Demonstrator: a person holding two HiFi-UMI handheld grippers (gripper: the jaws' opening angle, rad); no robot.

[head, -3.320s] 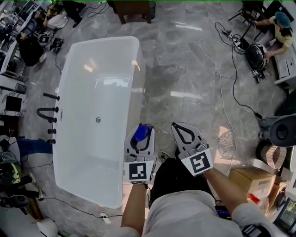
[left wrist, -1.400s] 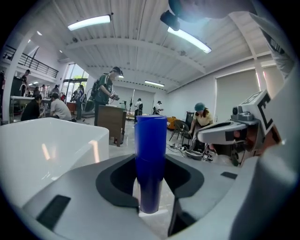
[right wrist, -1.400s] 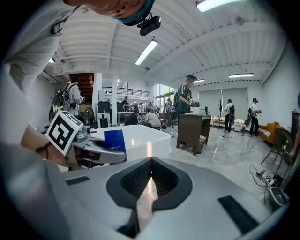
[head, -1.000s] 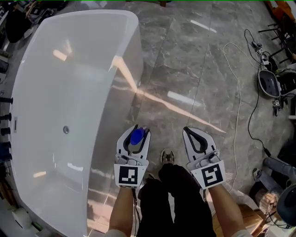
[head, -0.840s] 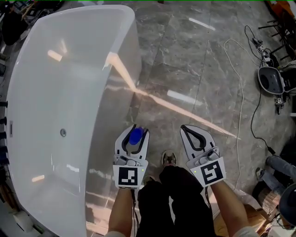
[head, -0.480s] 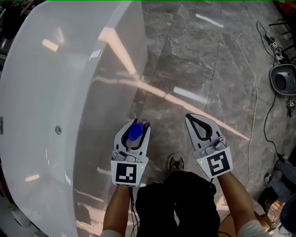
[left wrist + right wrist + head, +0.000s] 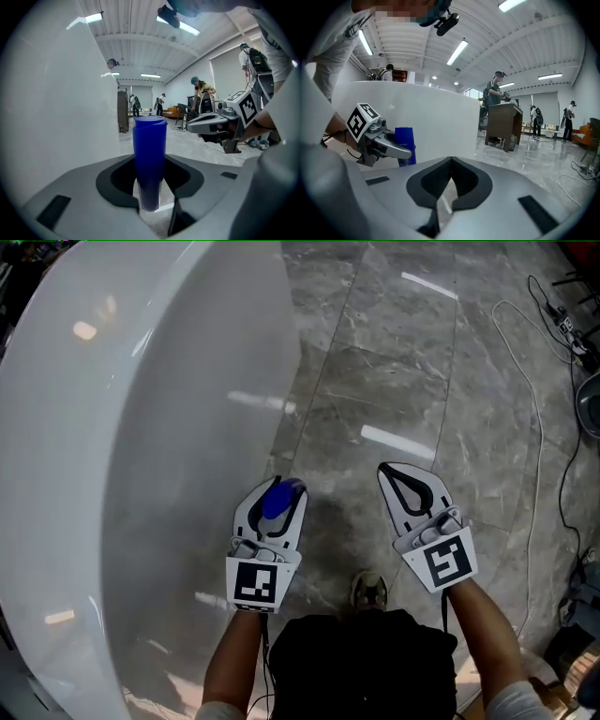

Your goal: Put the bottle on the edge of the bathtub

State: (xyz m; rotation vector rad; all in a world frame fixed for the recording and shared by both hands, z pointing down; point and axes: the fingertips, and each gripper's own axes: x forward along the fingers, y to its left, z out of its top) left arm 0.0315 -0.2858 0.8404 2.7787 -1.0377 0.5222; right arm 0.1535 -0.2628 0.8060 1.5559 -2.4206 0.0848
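Observation:
A blue bottle (image 7: 277, 502) stands upright between the jaws of my left gripper (image 7: 282, 487), which is shut on it. The left gripper view shows the bottle (image 7: 150, 154) clamped low on its body. The white bathtub (image 7: 206, 418) fills the left of the head view, and its outer wall rises just left of the bottle. My right gripper (image 7: 389, 468) hovers over the grey floor to the right, jaws shut with nothing between them. From the right gripper view, the bottle (image 7: 406, 144) shows against the tub wall (image 7: 440, 119), well below the rim.
Grey marble floor lies under and to the right of both grippers. A white cable (image 7: 541, 418) runs along the floor at far right. My shoe (image 7: 370, 589) shows between my arms. A brown cabinet (image 7: 502, 123) and several people stand far off.
Both grippers and the head camera have sunk toward the floor beside the tub. The tub's outer wall now looms larger at left. The bottle stays in the left gripper.

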